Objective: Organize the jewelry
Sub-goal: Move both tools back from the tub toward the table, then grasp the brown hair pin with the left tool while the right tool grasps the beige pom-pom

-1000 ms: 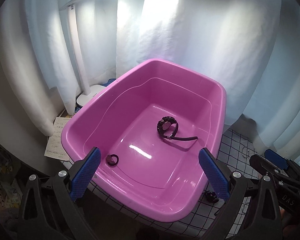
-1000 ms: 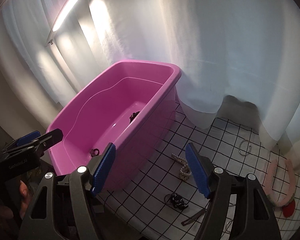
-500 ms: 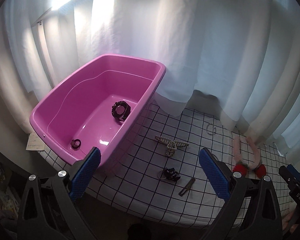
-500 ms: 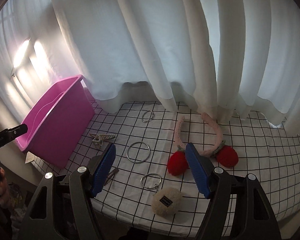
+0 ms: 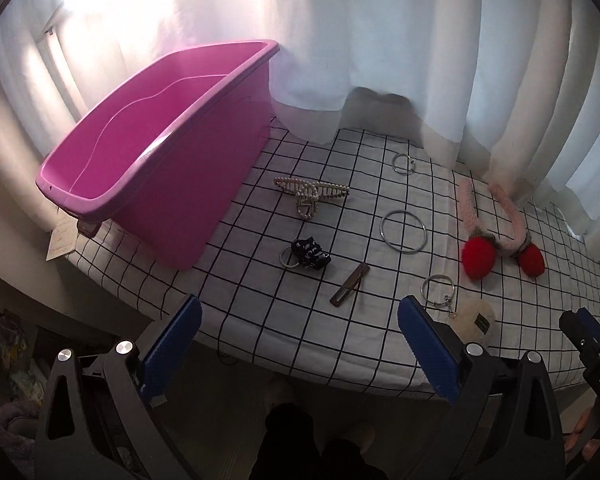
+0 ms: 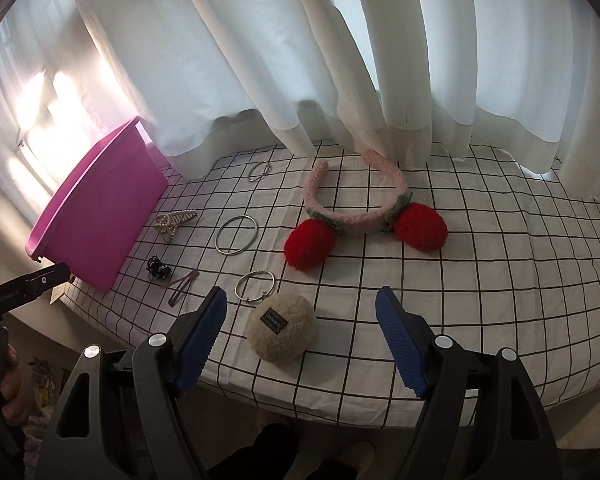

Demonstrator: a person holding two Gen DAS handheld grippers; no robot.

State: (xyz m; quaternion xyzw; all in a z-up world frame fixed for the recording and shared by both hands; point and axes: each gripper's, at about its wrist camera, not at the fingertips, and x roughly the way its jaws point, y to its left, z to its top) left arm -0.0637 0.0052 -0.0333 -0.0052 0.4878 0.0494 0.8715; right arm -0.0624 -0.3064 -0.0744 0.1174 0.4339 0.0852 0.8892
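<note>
I have swung both grippers off the pink tub (image 5: 172, 184) to the checked counter (image 6: 480, 280); left gripper (image 5: 300, 344) wide and empty, right gripper (image 6: 300, 344) opening, empty, over the fluffy pom (image 6: 282, 326), probably my next pick

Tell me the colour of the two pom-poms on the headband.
Red; the pom-poms sit at the ends of a fuzzy pink headband. Clearest in the right wrist view.

Both hand-held grippers swung from pink tub (image 5: 172, 184) to jewelry spread; right (image 6: 300, 332) opening
</note>
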